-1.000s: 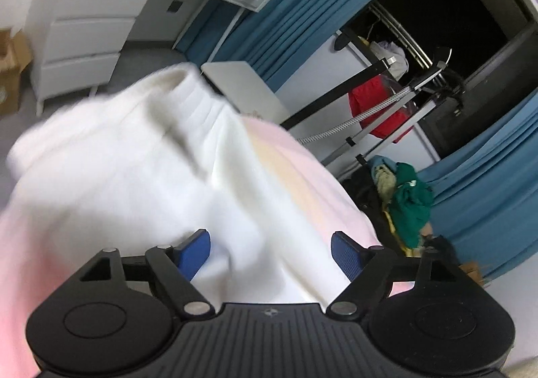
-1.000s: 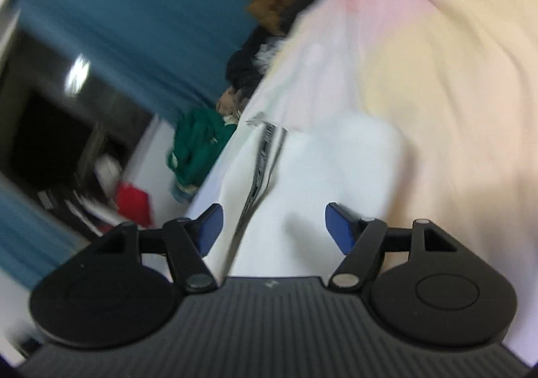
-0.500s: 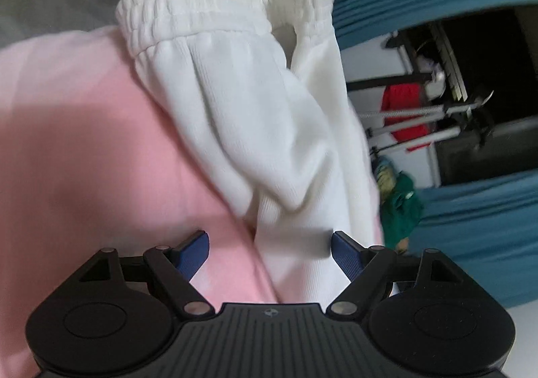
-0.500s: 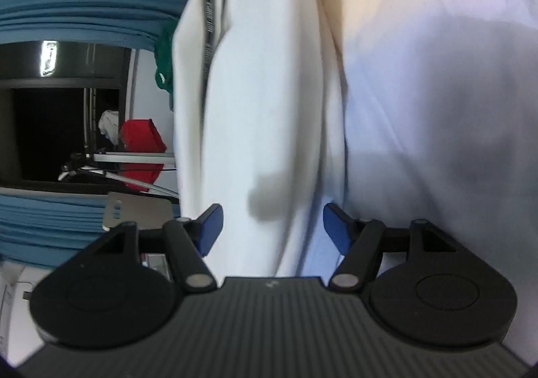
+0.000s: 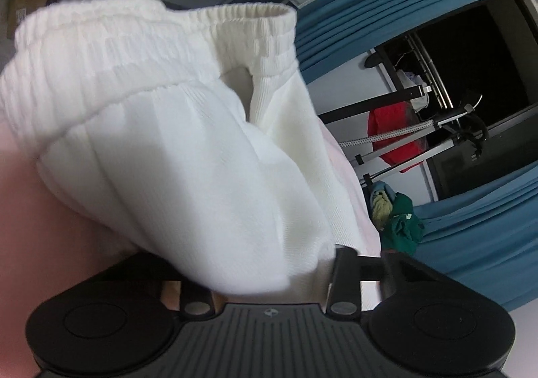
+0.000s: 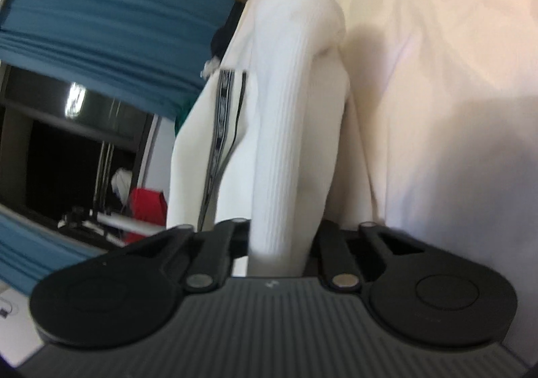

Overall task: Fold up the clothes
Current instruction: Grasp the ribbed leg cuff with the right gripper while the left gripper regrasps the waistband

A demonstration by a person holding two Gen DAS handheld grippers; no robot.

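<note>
Left tongs (image 5: 259, 263) pinching a bunched fold of white trousers (image 5: 188, 156) near the camera, right tongs (image 6: 282, 240) pinching their ribbed fabric (image 6: 289, 142), trousers lying on a pink sheet (image 5: 43, 216), elastic waistband (image 5: 141, 45) beyond, blue curtains (image 5: 386, 1) far right.

Between left gripper (image 5: 255, 263) jaws: garment (image 5: 188, 156), waistband (image 5: 134, 41) at its far end.
Under garment: bedding (image 5: 40, 210).
Right of left jaws, beyond: clothes pile (image 5: 396, 220), rack (image 5: 403, 129).
Between right gripper (image 6: 282, 240) jaws: garment fold; bedding to its right.
</note>
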